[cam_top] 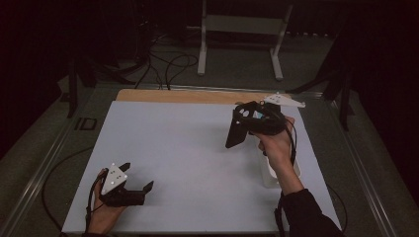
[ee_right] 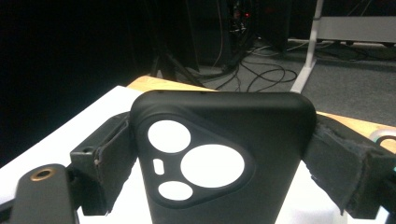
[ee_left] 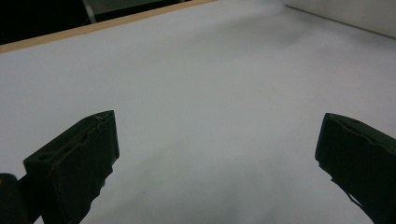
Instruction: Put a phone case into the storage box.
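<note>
The right gripper (cam_top: 245, 129) clamps a black phone case (ee_right: 219, 168) by its side edges above the tabletop (cam_top: 188, 153); it should lower it slowly, keeping it level. The left gripper (cam_top: 136, 177) rests open, empty.

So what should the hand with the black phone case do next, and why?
Probably lower the phone case toward the white table. The right gripper pinches the case by its two sides and holds it up in the air, tilted, with bare table beneath it. The left gripper sits open and low near the front edge, too far off to take it.
</note>
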Demonstrator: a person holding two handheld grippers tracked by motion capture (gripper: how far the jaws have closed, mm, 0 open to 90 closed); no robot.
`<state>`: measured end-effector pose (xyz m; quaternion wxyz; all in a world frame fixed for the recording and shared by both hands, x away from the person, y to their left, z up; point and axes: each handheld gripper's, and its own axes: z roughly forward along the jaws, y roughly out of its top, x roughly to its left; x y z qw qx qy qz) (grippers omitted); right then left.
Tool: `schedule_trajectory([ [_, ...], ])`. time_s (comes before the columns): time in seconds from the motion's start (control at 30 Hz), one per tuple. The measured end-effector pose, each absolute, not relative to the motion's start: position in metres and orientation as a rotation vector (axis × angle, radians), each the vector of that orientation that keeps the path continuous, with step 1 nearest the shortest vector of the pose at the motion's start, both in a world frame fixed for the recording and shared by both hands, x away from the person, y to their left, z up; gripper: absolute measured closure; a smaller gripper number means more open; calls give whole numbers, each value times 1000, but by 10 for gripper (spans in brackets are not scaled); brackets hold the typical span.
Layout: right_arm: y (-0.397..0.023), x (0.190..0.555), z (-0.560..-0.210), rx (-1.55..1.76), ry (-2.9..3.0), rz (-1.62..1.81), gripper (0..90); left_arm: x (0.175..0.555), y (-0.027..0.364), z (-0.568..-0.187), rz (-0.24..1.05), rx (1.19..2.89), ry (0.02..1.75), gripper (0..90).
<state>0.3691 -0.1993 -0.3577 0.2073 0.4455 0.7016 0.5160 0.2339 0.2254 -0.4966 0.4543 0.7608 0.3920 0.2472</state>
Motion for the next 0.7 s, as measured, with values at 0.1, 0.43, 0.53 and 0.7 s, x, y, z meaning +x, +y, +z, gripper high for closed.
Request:
schedule_trajectory([
  [0.1,-201,372,-356,1233,1951,1429,137,234,226,-497,611,1879,969,2],
  [0.43,-205,381,-348,1227,1930,1415,137,235,225,-498,605,1884,969,2],
  [0.53,-206,383,-344,1222,1916,1412,137,235,225,-498,608,1881,970,3],
  [0.7,-211,386,-340,1231,1893,1405,137,234,225,-498,612,1878,970,3],
])
